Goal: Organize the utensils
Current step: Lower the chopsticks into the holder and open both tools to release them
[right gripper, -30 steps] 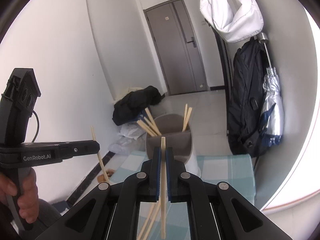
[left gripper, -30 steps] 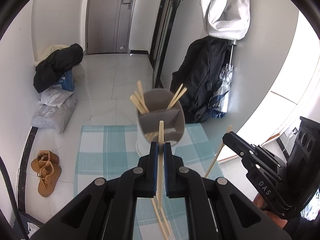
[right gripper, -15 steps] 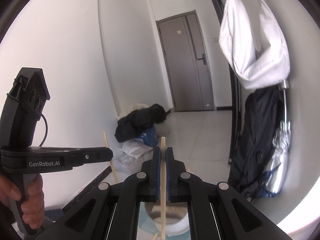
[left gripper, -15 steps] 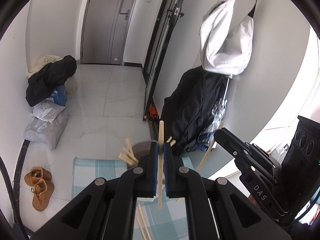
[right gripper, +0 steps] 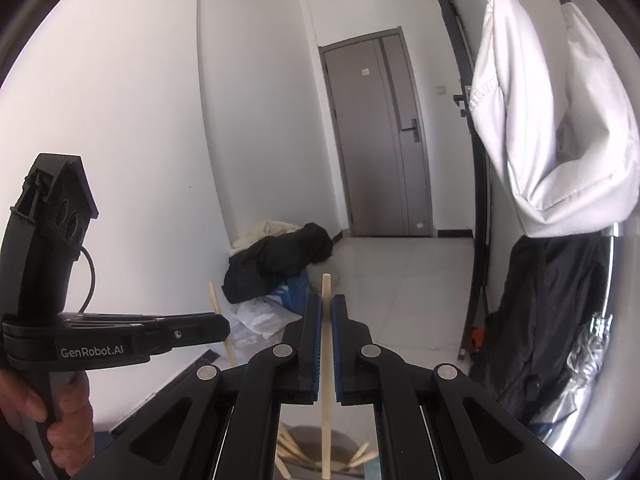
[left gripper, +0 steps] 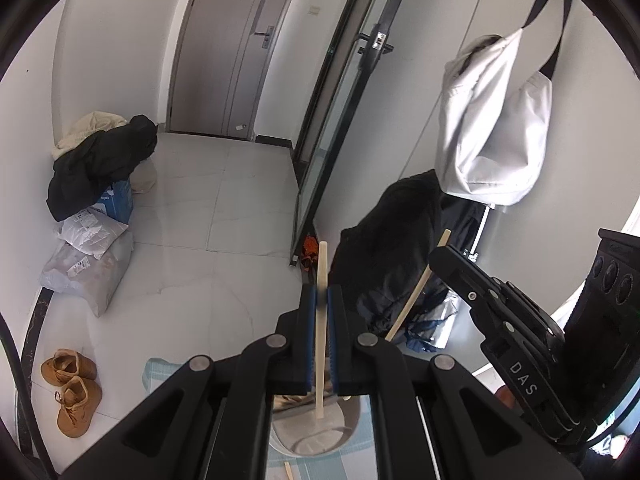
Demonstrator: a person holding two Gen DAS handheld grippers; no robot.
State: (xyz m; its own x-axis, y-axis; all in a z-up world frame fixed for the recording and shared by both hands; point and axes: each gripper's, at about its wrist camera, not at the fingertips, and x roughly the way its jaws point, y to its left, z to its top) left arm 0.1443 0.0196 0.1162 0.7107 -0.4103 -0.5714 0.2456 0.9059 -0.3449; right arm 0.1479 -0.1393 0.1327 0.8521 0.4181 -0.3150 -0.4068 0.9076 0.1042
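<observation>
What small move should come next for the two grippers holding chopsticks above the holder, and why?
Probably lower both until the sticks' lower ends enter the holder, then open. The left gripper is shut on a pale wooden chopstick whose end hangs over the grey cylindrical utensil holder; the right gripper grips another chopstick above its rim.

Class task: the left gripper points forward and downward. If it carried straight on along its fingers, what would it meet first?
Probably the bare tiled floor ahead of the left gripper; the holder sits lower, beneath the fingers. Depth is uncertain.
</observation>
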